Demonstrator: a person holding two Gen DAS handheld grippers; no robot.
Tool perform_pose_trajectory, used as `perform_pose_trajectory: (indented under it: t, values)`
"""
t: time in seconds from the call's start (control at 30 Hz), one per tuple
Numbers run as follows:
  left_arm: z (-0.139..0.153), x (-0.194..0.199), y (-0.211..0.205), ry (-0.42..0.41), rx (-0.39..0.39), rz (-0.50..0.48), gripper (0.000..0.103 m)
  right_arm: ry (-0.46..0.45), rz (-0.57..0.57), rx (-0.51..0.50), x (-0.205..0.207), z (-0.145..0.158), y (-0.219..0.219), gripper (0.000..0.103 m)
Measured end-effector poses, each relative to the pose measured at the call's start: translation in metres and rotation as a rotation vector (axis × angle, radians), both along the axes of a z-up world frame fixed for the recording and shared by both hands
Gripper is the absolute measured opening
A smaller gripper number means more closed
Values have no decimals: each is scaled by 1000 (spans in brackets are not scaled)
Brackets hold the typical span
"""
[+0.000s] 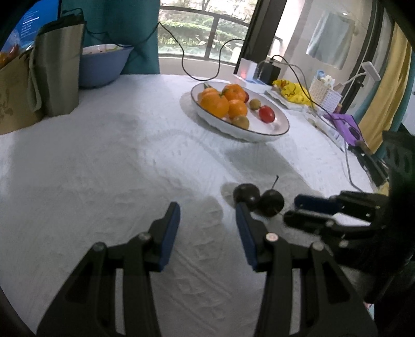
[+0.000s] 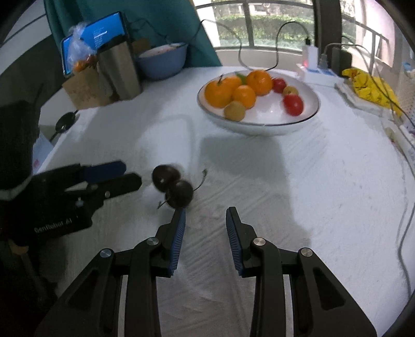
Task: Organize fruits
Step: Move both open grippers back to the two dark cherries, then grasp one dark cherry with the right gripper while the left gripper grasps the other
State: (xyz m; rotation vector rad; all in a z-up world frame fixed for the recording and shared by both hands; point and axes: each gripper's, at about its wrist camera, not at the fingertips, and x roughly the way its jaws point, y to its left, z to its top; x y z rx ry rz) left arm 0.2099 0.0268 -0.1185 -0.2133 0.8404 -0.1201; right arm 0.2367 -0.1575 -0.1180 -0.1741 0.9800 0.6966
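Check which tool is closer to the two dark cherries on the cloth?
Too close to call. The left tool has its right fingertip against the cherries; the right tool has its left fingertip against them. Both are open with the cherries outside the gap.

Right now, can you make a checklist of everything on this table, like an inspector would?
Surface: white textured cloth over the table, wrinkled.
Job's things: two dark cherries, touching, loose on the cloth; white plate holding oranges, red fruits and small brownish fruits.
Clutter: steel flask, paper bag, blue bowl, yellow bag, white basket.
Grippers: left gripper open, empty; right gripper open, empty; both beside the cherries.
Cables: black cords running to the power strip.
Surroundings: window, teal curtain.
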Motion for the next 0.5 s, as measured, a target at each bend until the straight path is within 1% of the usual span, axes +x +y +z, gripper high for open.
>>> perform_pose_trajectory:
  t: [0.3,0.4,0.5]
  values:
    - [3,-3,2,-13,7,-11,46,-23,24,-1,5,-5,34,34]
    - [3,-1,-2,-10,12,-21,46,-23,30,3,8,-5,34,34]
    - [5,2,-9,-12,21,-39,46,-25,32,4,8,-2,30,31]
